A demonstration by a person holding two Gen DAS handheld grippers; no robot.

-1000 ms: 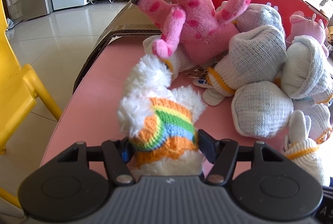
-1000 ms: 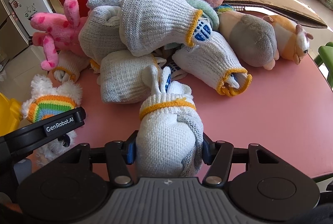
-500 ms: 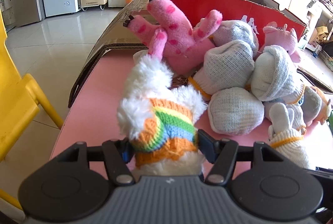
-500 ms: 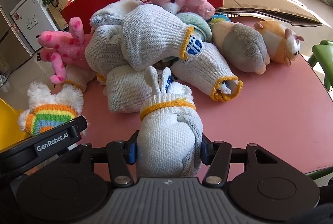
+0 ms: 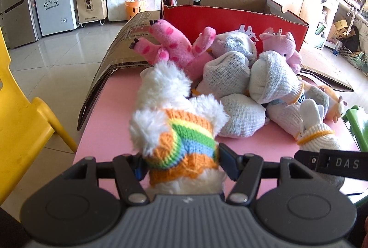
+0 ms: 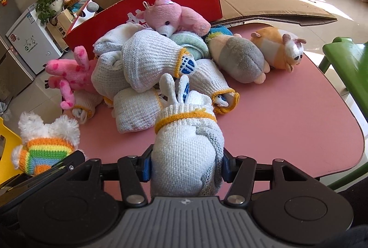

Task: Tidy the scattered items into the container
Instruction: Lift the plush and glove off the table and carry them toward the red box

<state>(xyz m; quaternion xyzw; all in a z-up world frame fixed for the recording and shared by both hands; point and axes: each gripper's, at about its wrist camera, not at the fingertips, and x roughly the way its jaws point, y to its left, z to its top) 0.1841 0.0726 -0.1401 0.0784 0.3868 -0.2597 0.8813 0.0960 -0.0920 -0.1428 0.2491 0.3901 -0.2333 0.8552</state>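
The left gripper (image 5: 180,165) is clenched on a fluffy white plush toy wearing a rainbow-striped knitted jumper (image 5: 177,132); both pads press into the knitted band, and the toy's head projects forward beyond the fingertips. The right gripper (image 6: 185,166) is clenched on a rolled white knitted work glove with a yellow cuff band (image 6: 186,149), the cuff and finger ends pointing away from the tool.

Ahead of both grippers, on the pink tabletop (image 6: 287,121), lies a heap of further rolled white knitted gloves (image 6: 147,61). At the heap's left edge lies a pink spotted plush animal (image 5: 170,45); on its far side rests a pale pink plush bear (image 6: 170,17). To the right of the heap, seen from the right gripper, a grey plush hamster (image 6: 239,59) and an orange-and-white plush hamster (image 6: 278,47) lie side by side.

The red-sided open cardboard box (image 5: 230,17) stands beyond the heap, directly behind it, with its flaps spread outward
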